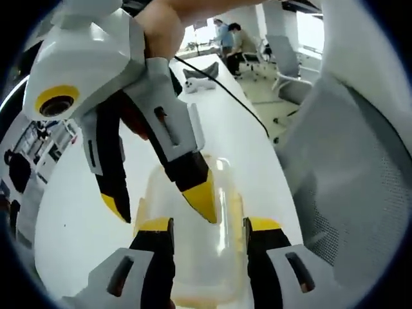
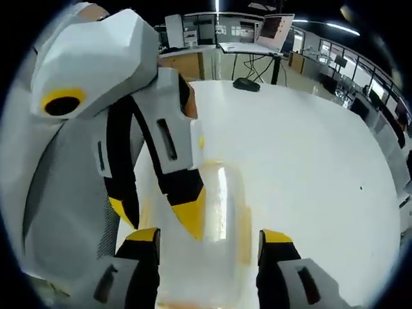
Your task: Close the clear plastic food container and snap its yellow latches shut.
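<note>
Hovering over the clear food container [image 1: 196,238], both claws point down at it from opposite sides, which reads as lining up to press the lid and work the latches. The container sits on the white counter [image 1: 84,219], just beyond each view's own jaws. In the left gripper view the left claw [image 1: 209,226] stands spread with the container between its jaws; the right claw [image 1: 164,203] comes in from the upper left, also spread, one yellow tip over the lid. In the right gripper view the right claw [image 2: 209,239] is spread above the container [image 2: 203,238], with the left claw [image 2: 158,215] beside it. Whether any tip touches the plastic I cannot tell. The yellow latches blur into a yellowish tinge along the container's edges, so their state is unclear.
</note>
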The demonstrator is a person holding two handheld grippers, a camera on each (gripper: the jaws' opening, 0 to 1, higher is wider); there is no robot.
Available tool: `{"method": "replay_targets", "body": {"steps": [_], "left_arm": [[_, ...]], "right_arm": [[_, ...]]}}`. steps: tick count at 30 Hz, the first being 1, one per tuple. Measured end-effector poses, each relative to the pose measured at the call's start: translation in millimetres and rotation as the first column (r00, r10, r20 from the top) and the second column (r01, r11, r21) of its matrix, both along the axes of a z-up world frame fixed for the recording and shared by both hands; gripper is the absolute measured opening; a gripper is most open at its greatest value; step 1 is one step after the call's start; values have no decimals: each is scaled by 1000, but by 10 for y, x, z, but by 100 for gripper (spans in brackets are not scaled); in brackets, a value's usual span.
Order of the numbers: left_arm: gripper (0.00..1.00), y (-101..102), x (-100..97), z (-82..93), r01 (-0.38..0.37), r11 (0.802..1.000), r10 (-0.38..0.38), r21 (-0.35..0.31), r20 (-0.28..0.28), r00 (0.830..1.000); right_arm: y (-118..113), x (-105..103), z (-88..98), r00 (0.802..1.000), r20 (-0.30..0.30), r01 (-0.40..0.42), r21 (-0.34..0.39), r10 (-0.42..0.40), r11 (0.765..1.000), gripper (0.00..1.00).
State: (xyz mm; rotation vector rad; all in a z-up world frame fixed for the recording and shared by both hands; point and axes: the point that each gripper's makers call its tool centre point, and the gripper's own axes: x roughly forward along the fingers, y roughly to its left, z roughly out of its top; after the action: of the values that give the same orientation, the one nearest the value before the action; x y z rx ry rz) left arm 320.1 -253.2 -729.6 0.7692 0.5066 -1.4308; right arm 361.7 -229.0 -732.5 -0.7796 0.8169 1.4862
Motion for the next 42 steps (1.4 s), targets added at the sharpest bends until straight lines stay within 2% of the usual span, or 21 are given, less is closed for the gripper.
{"method": "replay_targets", "body": {"steps": [1, 3, 4, 7, 8, 11, 18, 20, 21, 23, 27, 28, 32, 35, 42], "left_arm": [[44, -10, -18, -9, 9, 1000, -9, 6, 11, 1000], [45, 9, -8, -42, 57, 997, -61, 51, 92, 994], [45, 8, -15, -53, 55, 997, -60, 54, 100, 993], [44, -2, -5, -43, 29, 999, -32, 37, 82, 996], [44, -1, 0, -45, 35, 998, -40, 45, 99, 994], [45, -5, -5, -62, 35, 997, -42, 63, 119, 992], [43, -8, 18, -61, 21, 995, -32, 99, 112, 993], [43, -7, 16, -66, 7, 994, -20, 112, 115, 993], [43, 2, 15, -71, 21, 992, -38, 125, 138, 990], [42, 2, 15, -76, 13, 992, -30, 125, 136, 990], [42, 3, 11, -88, 16, 991, -39, 135, 166, 985], [42, 8, 12, -95, 22, 990, -48, 139, 189, 981], [40, 2, 35, -118, -10, 990, -22, 140, 223, 975], [40, 4, 32, -118, -23, 990, -8, 138, 221, 975], [40, 14, 40, -111, -13, 991, -16, 136, 210, 978]], "right_arm": [[8, -12, 2, 1000, 2, -11, -3, 11, 1000, 58], [14, -29, -2, 1000, 1, -28, -13, 28, 1000, 56], [15, -27, -4, 1000, 2, -31, -16, 31, 999, 56], [11, -7, -12, 1000, -9, -28, -27, 28, 999, 56], [-1, -37, -21, 999, -44, -15, -34, 13, 999, 54], [2, -4, -30, 999, -49, -12, -38, 10, 999, 54], [5, -15, -69, 994, -107, -4, -89, -6, 996, 55], [6, -19, -69, 994, -106, -16, -98, 6, 995, 54], [3, -24, -70, 994, -112, -14, -104, 2, 995, 54], [5, -26, -76, 993, -116, -17, -117, 3, 993, 54], [8, -23, -86, 992, -123, -21, -148, 3, 989, 53], [3, -20, -91, 992, -128, -14, -148, -5, 989, 52], [24, 23, -93, 990, -129, 31, -151, -51, 988, 49], [21, 8, -99, 990, -134, 19, -158, -40, 987, 48], [39, -11, -110, 982, -189, -1, -168, -31, 986, 48]]}}
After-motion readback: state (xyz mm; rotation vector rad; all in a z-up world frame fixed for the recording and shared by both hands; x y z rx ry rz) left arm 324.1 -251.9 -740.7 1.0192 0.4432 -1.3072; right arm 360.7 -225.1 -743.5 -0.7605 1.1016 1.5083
